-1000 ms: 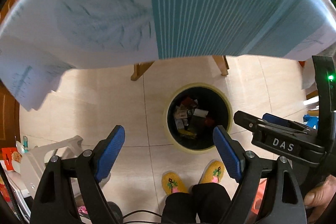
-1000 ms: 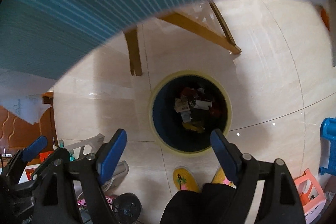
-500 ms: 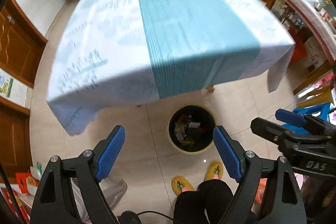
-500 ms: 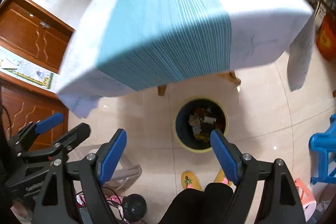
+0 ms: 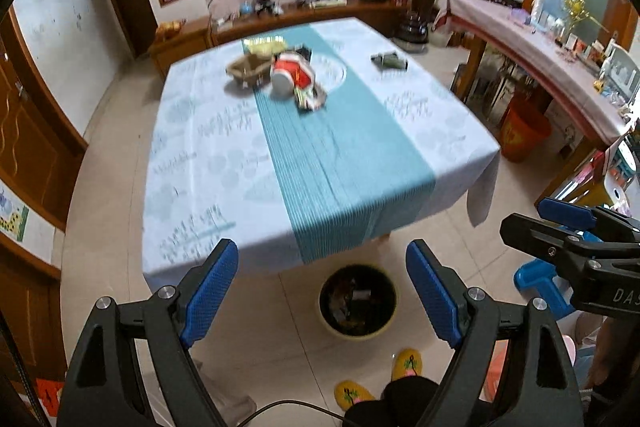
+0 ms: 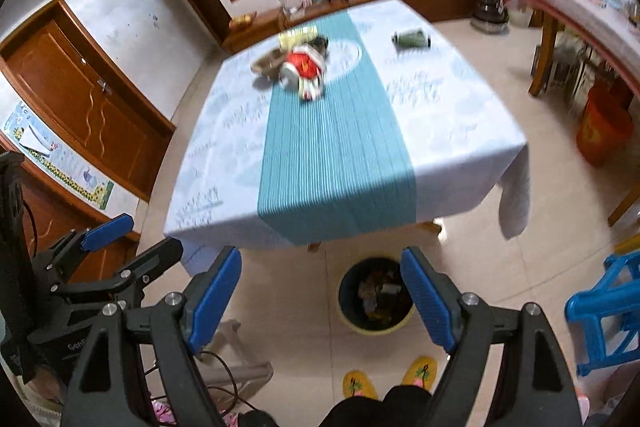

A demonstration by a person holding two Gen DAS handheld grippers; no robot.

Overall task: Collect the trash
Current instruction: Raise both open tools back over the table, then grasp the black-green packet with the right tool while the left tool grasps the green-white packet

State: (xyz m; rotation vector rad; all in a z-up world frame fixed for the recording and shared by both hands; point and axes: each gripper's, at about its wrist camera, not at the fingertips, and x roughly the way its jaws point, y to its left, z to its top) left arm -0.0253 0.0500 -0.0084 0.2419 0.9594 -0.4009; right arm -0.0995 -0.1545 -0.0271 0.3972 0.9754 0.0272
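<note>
A round bin [image 5: 358,302] with a yellow rim stands on the floor before the table, holding several pieces of trash; it also shows in the right wrist view [image 6: 375,297]. On the table's far part lie a red-and-white cup [image 5: 291,77] [image 6: 301,67], a brown paper tray [image 5: 248,68], a crumpled wrapper [image 5: 310,98] and a dark green object [image 5: 389,60] [image 6: 411,39]. My left gripper [image 5: 322,289] is open and empty, high above the floor. My right gripper [image 6: 321,291] is open and empty beside it.
The table [image 5: 200,163] has a white cloth with a teal runner. A blue plastic stool [image 6: 604,311] stands at the right, an orange bucket [image 5: 523,135] further back. Wooden doors line the left wall. The person's yellow slippers [image 6: 360,383] are below.
Both grippers have risen and tilted up from looking straight down at the bin. The tabletop and the room behind it have come into view. Both stayed open.
</note>
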